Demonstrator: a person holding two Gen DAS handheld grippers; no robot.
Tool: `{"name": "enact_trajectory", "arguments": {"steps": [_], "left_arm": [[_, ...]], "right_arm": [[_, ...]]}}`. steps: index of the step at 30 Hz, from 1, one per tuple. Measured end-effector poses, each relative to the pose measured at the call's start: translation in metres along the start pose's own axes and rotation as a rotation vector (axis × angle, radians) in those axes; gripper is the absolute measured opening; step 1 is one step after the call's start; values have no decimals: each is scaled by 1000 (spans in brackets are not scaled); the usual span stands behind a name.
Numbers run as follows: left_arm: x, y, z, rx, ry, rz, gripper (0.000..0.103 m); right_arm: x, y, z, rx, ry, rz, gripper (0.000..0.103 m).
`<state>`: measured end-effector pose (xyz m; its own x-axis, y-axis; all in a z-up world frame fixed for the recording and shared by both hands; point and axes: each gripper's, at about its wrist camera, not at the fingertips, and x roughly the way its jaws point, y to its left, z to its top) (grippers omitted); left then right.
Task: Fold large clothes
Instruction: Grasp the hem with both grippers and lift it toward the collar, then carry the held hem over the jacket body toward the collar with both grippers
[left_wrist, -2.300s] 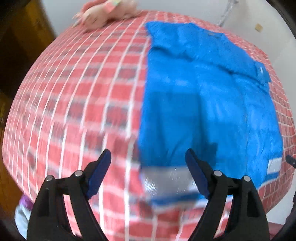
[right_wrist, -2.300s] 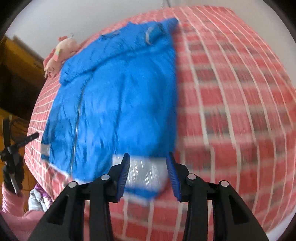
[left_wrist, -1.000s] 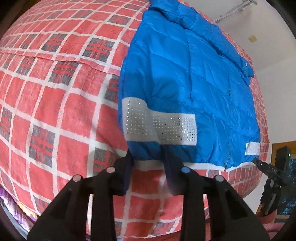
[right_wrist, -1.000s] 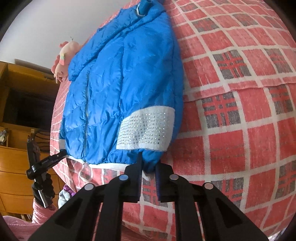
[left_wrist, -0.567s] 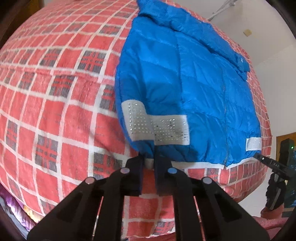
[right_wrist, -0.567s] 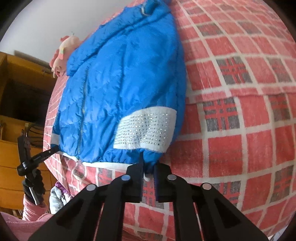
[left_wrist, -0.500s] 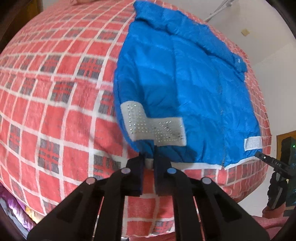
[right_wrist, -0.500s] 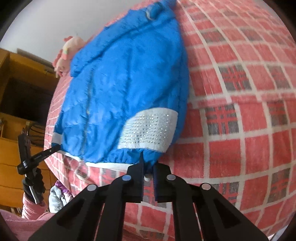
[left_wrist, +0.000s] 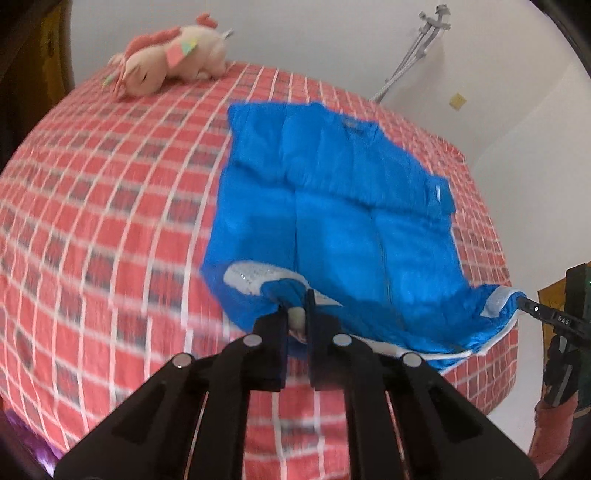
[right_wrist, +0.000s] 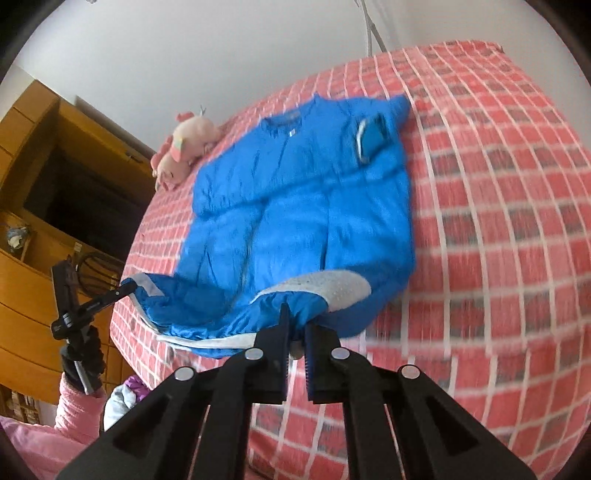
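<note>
The left claw (left_wrist: 296, 320) and the right claw (right_wrist: 295, 334) are each closed tight on a hem corner of the blue jacket (left_wrist: 332, 206), lifted off the bed (left_wrist: 110, 221); a plush toy (left_wrist: 170, 59) lies at 11 o'clock.

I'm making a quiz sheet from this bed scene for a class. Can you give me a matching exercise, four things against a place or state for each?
Things:
1. blue jacket
2. plush toy
3. left gripper
4. bedspread

Places or states:
A. red checked, covering the bed
B. shut on the jacket's near hem
C. at the far edge of the bed, by the wall
D. spread on the bed, near corners lifted

Pairs: 1-D, 2-C, 3-B, 4-A
</note>
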<state>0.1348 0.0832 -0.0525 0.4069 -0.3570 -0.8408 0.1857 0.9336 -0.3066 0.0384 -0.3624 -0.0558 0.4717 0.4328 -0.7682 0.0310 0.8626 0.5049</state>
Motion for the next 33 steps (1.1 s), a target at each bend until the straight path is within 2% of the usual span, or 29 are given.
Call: {"name": "enact_trajectory", "arguments": {"steps": [9, 18, 25, 33], "left_arm": [[36, -6, 95, 10, -42, -19, 6], [111, -15, 181, 40, -16, 24, 6], [174, -10, 218, 39, 47, 61, 6], [222, -1, 233, 51, 94, 92, 7]], "right_arm": [[20, -11, 90, 20, -18, -8, 6], [75, -33, 179, 58, 43, -66, 6], [124, -56, 220, 99, 104, -97, 6], [163, -81, 237, 139, 149, -110, 6]]}}
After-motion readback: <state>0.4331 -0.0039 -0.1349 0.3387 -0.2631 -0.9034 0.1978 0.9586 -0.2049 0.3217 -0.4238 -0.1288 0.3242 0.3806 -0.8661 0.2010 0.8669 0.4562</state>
